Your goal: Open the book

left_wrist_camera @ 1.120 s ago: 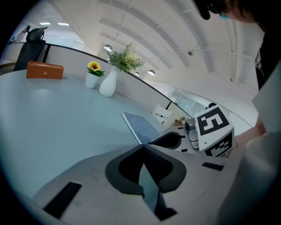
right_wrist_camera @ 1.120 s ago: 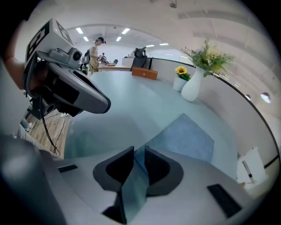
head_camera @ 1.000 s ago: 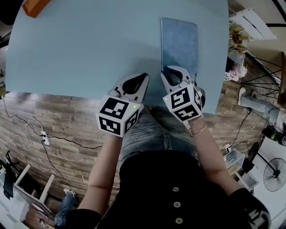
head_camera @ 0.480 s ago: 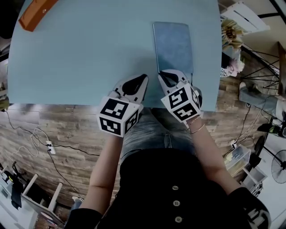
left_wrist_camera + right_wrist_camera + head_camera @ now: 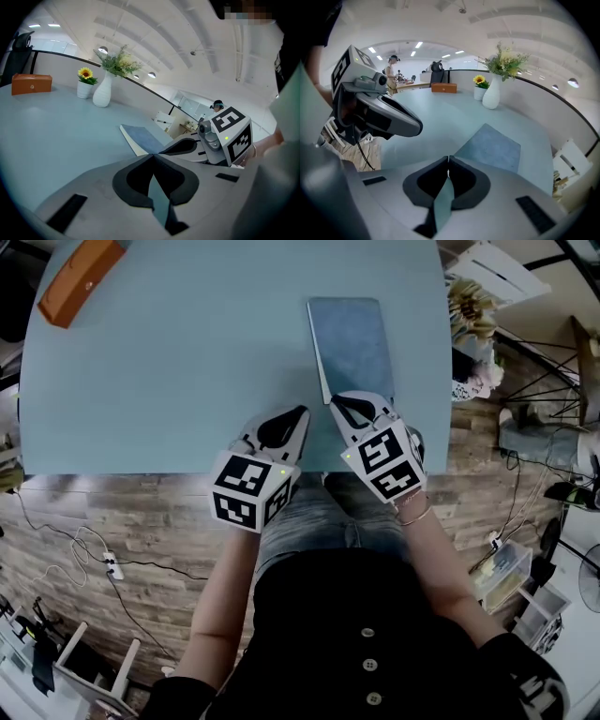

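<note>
A closed book (image 5: 349, 341) with a blue-grey cover lies flat on the light blue table (image 5: 187, 352), toward its right side. My right gripper (image 5: 334, 401) is shut on nothing, its tip at the book's near left corner. My left gripper (image 5: 302, 412) is also shut and holds nothing, just left of the book near the table's front edge. The left gripper view shows its closed jaws (image 5: 153, 155) with the book (image 5: 143, 138) ahead and the right gripper (image 5: 225, 136) beside it. In the right gripper view the jaws (image 5: 448, 159) meet in front of the book (image 5: 492, 147).
An orange box (image 5: 80, 282) lies at the table's far left corner. A white vase of flowers (image 5: 102, 91) and a small sunflower pot (image 5: 85, 86) stand beyond the book. The table's front edge runs just under both grippers; cables lie on the wooden floor.
The head view has drifted, so the table and book sit further left and lower in the picture. Both grippers stay shut by the book's near edge, much as before.
</note>
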